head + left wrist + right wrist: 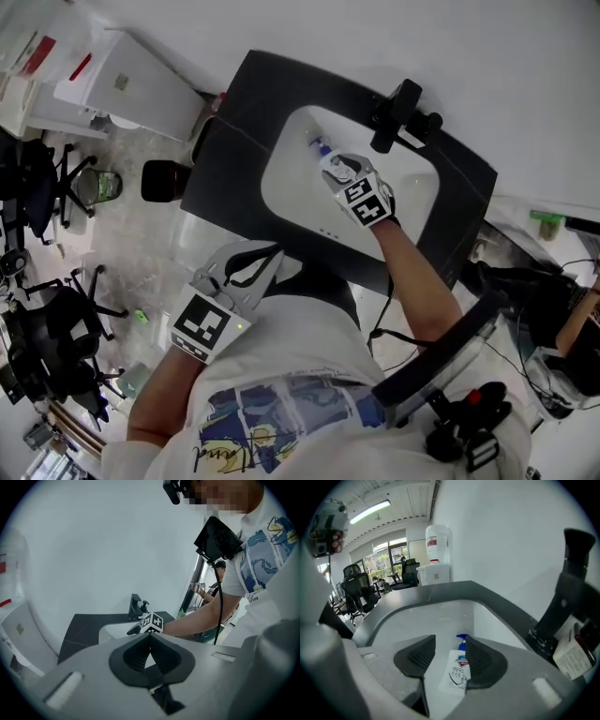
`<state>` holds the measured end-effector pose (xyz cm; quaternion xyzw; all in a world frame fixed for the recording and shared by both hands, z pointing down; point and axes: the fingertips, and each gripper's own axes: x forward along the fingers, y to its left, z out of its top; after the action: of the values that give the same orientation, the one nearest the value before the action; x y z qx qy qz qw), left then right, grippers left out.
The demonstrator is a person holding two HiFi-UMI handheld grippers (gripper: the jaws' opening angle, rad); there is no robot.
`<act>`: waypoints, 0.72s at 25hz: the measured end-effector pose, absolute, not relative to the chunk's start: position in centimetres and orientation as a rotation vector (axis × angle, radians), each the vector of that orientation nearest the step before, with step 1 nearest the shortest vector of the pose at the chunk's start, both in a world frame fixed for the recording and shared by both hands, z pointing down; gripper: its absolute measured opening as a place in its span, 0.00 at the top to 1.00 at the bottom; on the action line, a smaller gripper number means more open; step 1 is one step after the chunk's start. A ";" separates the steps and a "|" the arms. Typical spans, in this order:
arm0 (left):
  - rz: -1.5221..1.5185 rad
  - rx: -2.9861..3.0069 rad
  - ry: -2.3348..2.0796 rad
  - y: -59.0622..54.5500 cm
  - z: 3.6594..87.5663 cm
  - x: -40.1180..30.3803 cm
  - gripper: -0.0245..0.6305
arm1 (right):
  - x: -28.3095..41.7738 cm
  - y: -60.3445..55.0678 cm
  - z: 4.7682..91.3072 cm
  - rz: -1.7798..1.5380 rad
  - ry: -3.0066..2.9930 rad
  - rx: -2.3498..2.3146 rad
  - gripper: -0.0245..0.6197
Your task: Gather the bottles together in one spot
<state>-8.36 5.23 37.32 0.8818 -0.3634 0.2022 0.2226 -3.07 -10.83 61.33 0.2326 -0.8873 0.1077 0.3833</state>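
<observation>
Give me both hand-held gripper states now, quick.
Left hand-held gripper: closed, empty.
Right hand-held gripper: open; the bottle shows between its jaws, not clamped.

— Where did the head camera look from?
— From above the person, steeply down and from well off, onto the dark counter (234,122) and its white sink (291,183).
— And the other two?
— The one on the left gripper (267,261) sat low, back from the counter, facing across it toward the faucet (394,114). The one on the right gripper (328,161) was close over the sink, looking into it.
— What was shared?
— Sink and faucet, in all three, though the left one probably caught only a sliver of sink.
</observation>
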 end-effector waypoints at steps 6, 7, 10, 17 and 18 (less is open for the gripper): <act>0.554 2.354 -1.074 5.6 38.5 -9.8 0.96 | -4.8 -13.8 65.4 0.299 -2.185 0.587 0.71; 0.558 2.347 -1.078 5.5 38.6 -9.9 0.96 | -5.1 -14.1 66.0 0.299 -2.172 0.582 0.72; 0.559 2.313 -1.105 5.5 39.2 -10.3 0.96 | -5.7 -15.2 67.9 0.307 -2.141 0.586 0.72; 0.555 2.260 -1.122 5.7 40.2 -10.4 0.96 | -6.2 -17.0 70.8 0.331 -2.083 0.581 0.73; 0.549 2.251 -1.129 5.8 40.3 -10.5 0.96 | -6.4 -17.1 71.1 0.324 -2.073 0.572 0.74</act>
<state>-10.51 5.76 40.28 0.8388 -0.4207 0.2046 0.2786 -6.36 -17.14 71.10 0.2328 -0.8440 0.1321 0.4648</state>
